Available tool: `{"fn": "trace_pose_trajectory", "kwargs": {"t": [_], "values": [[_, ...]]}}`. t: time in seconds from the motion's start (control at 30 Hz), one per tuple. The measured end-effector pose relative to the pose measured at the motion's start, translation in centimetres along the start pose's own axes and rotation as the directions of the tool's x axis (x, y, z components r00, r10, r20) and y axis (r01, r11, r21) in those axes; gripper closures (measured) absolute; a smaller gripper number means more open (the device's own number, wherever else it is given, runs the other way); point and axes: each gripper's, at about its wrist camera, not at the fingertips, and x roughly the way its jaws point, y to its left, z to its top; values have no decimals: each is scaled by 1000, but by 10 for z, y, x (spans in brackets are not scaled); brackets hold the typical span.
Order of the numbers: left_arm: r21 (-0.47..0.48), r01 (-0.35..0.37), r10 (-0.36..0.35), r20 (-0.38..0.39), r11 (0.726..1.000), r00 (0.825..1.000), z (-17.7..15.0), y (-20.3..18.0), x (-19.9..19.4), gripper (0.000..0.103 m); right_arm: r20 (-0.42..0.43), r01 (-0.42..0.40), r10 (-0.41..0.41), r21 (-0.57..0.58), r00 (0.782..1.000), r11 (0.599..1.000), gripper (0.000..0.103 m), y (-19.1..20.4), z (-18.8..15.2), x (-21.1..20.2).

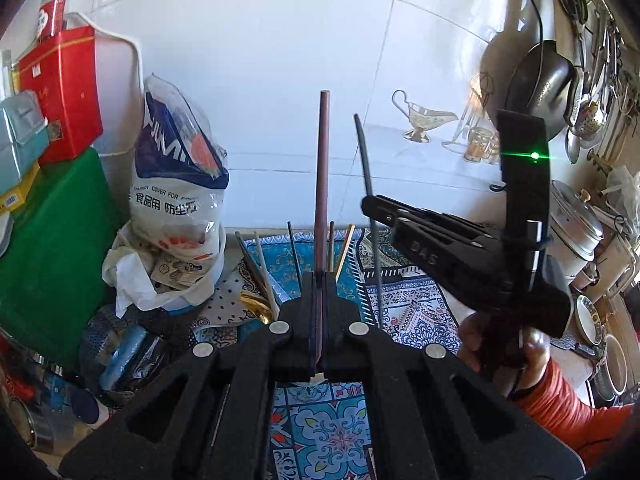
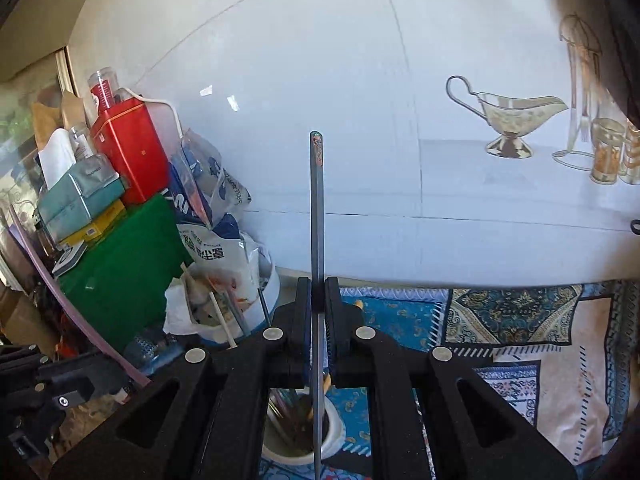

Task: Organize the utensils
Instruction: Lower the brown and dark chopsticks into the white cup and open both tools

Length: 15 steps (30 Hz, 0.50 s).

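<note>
left claw [image 1: 319, 280] closed tight on a brown chopstick [image 1: 322, 168], stick upright against the white tiled wall [image 1: 260, 60]. right claw [image 2: 319, 292] clamped on a thin grey chopstick [image 2: 316, 208], also upright. white cup [image 2: 332, 428] of more chopsticks sits below the right claw on the patterned cloth [image 2: 520, 340] over the counter.
</note>
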Motion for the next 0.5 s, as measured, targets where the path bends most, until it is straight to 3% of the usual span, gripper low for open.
{"fn": "trace_pose_trajectory", "kwargs": {"t": [0.3,0.5], "values": [[-46,40,-43,-61,998,997,-7,29,38,103,37,54,-55,25,998,998,97,4,-22,35],[-51,46,-53,-134,998,990,-22,36,65,103,-11,74,-74,-15,997,997,97,3,-41,39]]}}
